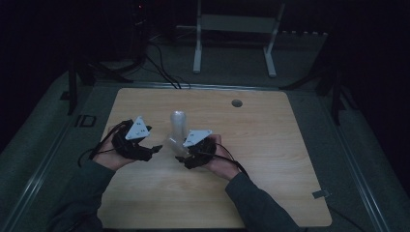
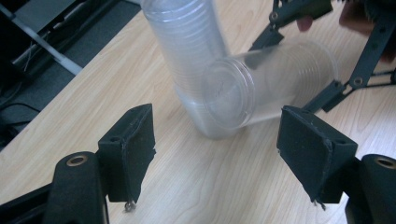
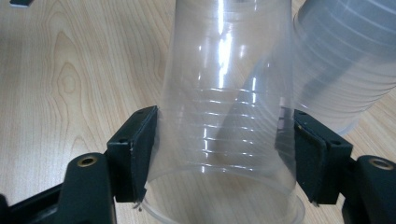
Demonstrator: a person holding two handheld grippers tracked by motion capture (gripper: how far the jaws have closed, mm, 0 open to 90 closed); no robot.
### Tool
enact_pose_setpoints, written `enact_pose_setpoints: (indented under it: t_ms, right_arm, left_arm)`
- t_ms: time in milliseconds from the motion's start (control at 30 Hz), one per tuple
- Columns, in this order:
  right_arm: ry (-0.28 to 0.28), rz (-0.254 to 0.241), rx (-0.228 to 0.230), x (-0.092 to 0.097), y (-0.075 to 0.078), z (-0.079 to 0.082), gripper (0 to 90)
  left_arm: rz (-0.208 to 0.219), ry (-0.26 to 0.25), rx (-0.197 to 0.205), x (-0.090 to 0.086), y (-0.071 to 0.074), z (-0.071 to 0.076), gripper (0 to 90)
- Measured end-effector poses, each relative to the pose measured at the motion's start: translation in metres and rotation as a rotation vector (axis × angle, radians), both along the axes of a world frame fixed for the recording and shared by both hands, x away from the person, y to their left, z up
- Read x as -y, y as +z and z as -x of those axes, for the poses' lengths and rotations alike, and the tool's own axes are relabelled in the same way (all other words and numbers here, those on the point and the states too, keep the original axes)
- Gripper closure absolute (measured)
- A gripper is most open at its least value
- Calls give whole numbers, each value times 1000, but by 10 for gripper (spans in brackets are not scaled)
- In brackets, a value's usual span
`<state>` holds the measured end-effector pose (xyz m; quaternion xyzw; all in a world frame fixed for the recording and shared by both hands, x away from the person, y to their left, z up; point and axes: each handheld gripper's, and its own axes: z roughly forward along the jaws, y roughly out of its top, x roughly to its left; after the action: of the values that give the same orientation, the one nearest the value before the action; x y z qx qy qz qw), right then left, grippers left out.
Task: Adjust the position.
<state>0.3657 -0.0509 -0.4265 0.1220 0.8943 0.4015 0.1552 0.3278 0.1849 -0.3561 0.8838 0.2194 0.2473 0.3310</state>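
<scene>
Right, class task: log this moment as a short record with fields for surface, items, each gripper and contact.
surface: wooden table
items: stack of clear plastic cups, upside down; single clear cup
right gripper: shut on the single clear cup, pads against its sides near the rim
left gripper: open, nothing between its pads, facing the cup's base
contact: single clear cup leans against the stack

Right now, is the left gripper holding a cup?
No. The left gripper stands open over bare table; the single cup sits in the right gripper.
</scene>
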Motion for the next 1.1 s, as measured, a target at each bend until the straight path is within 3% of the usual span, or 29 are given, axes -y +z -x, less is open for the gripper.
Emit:
enact_pose_setpoints:
  t_ms: [533,1100]
  right_arm:
    - [74,79,11,-7,6,0,305]
    - [110,126,22,-12,9,2,311]
  left_arm:
    - [-83,-68,-32,5,-1,-3,284]
    - [-158,-129,-70,14,-5,-7,290]
